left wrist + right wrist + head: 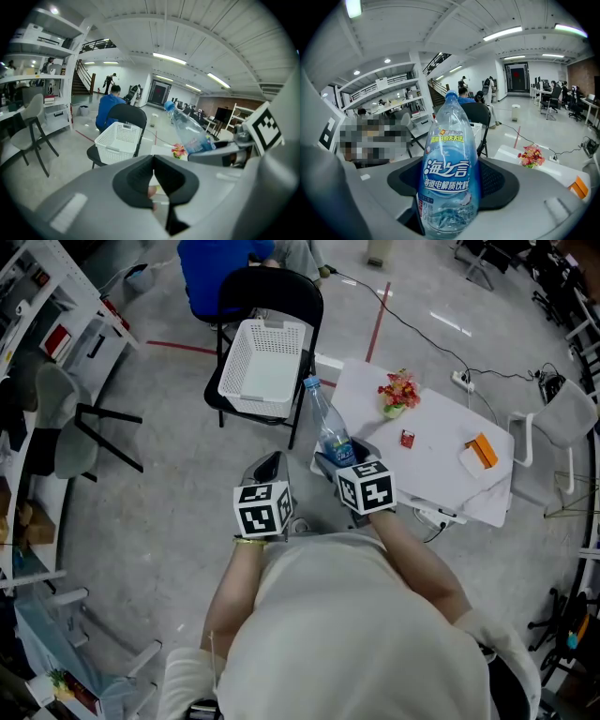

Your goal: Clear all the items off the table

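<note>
A white basket [263,367] sits on a black chair [309,306] at the left, likely where cleared items go. The left gripper [269,467] hangs over the floor just short of it, jaws together on nothing, probably kept free for another item. Just beside it, the right gripper [334,461] is clamped round the lower body of a water bottle [327,421], held upright with its cap towards the basket, apparently on its way there. Further right, the table [441,486] still bears flowers [399,393], a small red item [407,438] and an orange box [483,450], so much remains to clear.
</note>
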The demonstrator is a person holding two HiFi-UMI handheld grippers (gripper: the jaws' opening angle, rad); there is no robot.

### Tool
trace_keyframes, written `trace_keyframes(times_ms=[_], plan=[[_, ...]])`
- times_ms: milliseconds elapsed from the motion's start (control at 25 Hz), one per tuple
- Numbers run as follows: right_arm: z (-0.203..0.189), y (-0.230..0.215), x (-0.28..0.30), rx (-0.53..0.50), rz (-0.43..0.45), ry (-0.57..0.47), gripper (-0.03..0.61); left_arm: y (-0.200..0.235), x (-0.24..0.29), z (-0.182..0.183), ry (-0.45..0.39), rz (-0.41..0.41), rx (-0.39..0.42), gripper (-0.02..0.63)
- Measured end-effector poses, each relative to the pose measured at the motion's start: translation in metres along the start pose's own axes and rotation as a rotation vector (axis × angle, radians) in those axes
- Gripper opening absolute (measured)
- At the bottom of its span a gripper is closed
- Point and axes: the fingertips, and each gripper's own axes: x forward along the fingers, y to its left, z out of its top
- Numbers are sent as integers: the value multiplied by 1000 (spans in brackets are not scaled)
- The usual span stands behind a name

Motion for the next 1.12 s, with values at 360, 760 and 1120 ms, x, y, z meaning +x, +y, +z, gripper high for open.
trace_keyframes(times_ms=[360,760,1120], plan=[[18,24,26,-29,37,19,328,29,2,7,10,18,-17,9],[54,30,67,-40,101,30,328,60,25,29,12,59,-51,9],[103,20,133,-75,151,52,328,107,75,64,19,112,-98,9]])
